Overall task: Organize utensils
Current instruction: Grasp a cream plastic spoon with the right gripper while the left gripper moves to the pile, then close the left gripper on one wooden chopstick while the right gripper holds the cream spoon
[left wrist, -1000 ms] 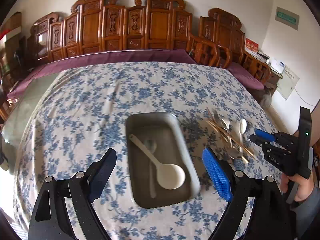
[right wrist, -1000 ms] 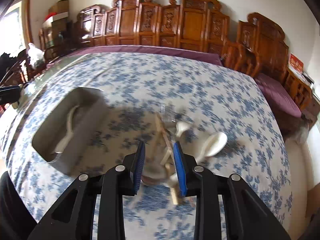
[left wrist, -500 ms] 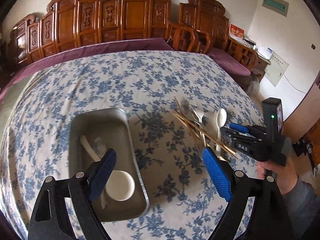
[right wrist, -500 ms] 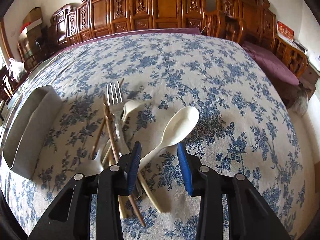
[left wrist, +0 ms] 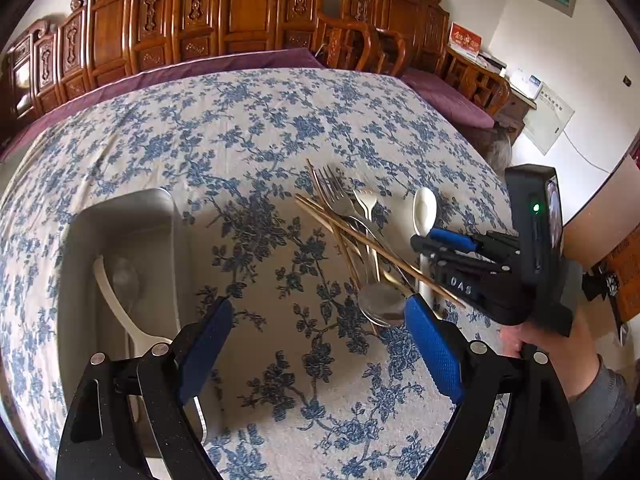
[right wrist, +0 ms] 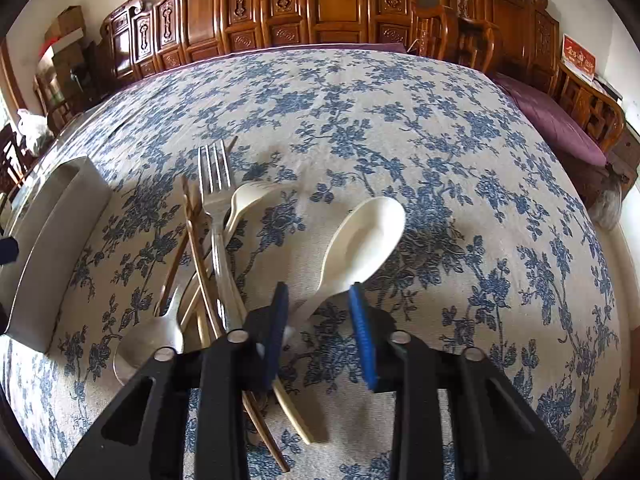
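Blue pads of the right gripper [right wrist: 320, 332] have just been closing around the neck of the white spoon [right wrist: 360, 240], which lies on the flowered tablecloth [right wrist: 400, 120] just beside the heap of fork [right wrist: 216, 184] and chopsticks [right wrist: 192, 232]; whether they pinch it yet I cannot tell. It looks light, stiff and smooth, so a grip near the neck seems safest. The left gripper [left wrist: 320, 344] stands wide apart, empty, beside the metal tray [left wrist: 120, 216].

Bright daylight, soft shadows, sharp focus, fisheye-curved dark corners.
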Motion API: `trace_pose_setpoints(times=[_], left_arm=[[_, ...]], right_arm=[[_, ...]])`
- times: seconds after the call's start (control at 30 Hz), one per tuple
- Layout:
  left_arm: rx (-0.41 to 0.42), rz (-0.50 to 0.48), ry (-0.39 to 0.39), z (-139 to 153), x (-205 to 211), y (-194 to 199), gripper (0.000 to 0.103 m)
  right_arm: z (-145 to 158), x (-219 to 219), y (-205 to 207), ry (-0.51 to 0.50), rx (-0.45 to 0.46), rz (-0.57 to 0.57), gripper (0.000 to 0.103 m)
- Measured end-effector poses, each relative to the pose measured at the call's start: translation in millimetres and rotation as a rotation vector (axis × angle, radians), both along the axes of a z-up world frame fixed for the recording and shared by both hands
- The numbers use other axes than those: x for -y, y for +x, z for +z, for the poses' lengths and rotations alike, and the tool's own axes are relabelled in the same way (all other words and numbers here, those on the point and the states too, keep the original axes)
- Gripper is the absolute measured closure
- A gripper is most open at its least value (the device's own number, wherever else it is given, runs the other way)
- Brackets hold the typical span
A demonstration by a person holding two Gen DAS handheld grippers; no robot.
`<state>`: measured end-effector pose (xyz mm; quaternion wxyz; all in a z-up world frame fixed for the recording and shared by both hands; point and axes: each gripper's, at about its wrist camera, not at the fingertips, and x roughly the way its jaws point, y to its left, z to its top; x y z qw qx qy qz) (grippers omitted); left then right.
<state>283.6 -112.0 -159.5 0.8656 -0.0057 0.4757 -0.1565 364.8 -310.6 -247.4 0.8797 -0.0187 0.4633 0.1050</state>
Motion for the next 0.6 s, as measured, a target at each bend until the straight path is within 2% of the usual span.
trace_pose_setpoints(times=[0.07,0.13,0.27,0.6], left_arm=[[-0.005,-0.005,0.006,-3.5,4.6,1.7,0.019],[-0.014,-0.008,0.013,-8.2,10.6,2.9,0.019],[-0.034,-0.008,0.020,-18.2,20.6,3.2,0.019],[-0.070,-0.017,0.041,-37.2,45.2,6.5,0.019]], right_arm=[[0.1,8.7,1.2,0.045,-0.015,-0.008,0.085],[1.3,14.7,2.3,0.063,-0.022,-0.016,0.095],[3.6,24.2,2.9,0.108,-0.035,-0.019,0.096],[18.8,47.1,1.7,0.176,0.001,-0.048,0.096]])
